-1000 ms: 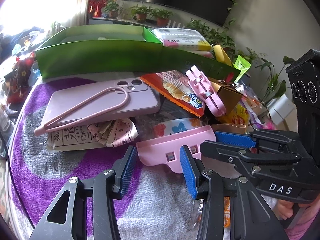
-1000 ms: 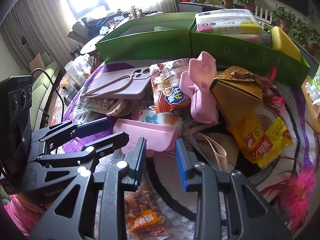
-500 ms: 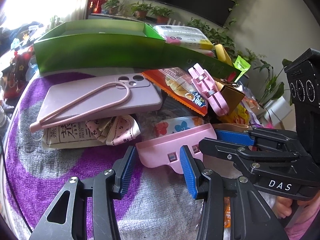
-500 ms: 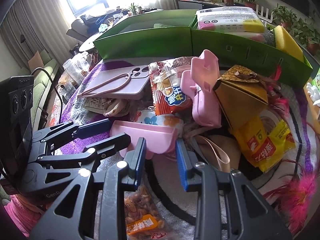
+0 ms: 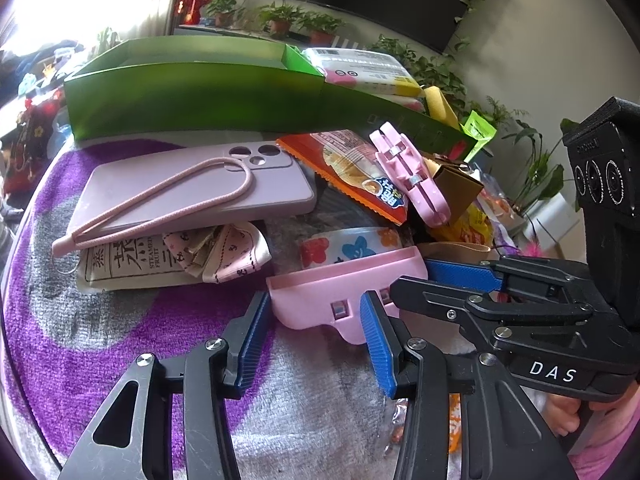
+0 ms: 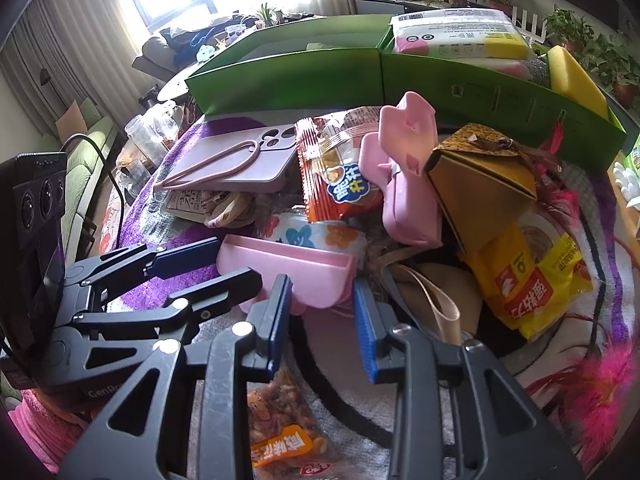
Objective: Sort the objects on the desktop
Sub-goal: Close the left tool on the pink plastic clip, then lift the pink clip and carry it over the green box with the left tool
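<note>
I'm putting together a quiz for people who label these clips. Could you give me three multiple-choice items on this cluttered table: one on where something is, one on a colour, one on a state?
1. Where is the yellow sponge?
A. in the green box
B. on the phone
C. on the floor

2. What colour is the strap on the phone?
A. blue
B. pink
C. black

3. How does the phone lie?
A. standing on edge
B. flat, screen up
C. flat, camera side up

Answers:
1. A: the sponge sticks up over the box's wall at its right end.
2. B: the pink loop lies across the phone's back.
3. C: the three lens rings face up.
</note>
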`<state>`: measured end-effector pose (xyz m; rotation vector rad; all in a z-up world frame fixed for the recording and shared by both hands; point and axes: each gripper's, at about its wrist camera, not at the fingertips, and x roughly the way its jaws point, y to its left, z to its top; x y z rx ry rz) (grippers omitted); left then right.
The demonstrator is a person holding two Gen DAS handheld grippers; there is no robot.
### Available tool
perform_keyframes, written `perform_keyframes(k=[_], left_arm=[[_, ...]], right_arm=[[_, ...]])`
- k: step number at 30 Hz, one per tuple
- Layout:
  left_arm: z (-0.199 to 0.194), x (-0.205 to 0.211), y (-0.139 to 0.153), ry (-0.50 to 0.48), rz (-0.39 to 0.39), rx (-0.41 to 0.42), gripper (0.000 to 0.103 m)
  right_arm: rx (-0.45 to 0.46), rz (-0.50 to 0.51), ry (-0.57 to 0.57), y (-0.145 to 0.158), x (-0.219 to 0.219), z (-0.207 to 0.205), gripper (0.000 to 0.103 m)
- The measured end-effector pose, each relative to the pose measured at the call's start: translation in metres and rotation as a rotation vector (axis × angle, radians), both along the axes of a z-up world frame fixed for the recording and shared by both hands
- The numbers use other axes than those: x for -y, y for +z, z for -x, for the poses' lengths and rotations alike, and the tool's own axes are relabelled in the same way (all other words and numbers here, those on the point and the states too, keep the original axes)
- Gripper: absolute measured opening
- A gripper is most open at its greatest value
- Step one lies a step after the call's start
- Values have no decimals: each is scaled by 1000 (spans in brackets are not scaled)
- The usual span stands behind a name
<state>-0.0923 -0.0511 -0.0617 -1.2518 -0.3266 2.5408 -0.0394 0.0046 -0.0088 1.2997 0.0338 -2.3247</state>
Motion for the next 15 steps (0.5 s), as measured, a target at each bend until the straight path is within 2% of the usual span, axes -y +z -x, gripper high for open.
perform_keyframes(k=[8, 15], left_arm=[[2, 2, -1, 2, -24, 3, 46], [-6, -4, 4, -5, 21, -23, 46]], right_arm=[[13, 10, -4, -2, 1, 1, 33], [-8, 27, -5, 1, 0, -5, 31]])
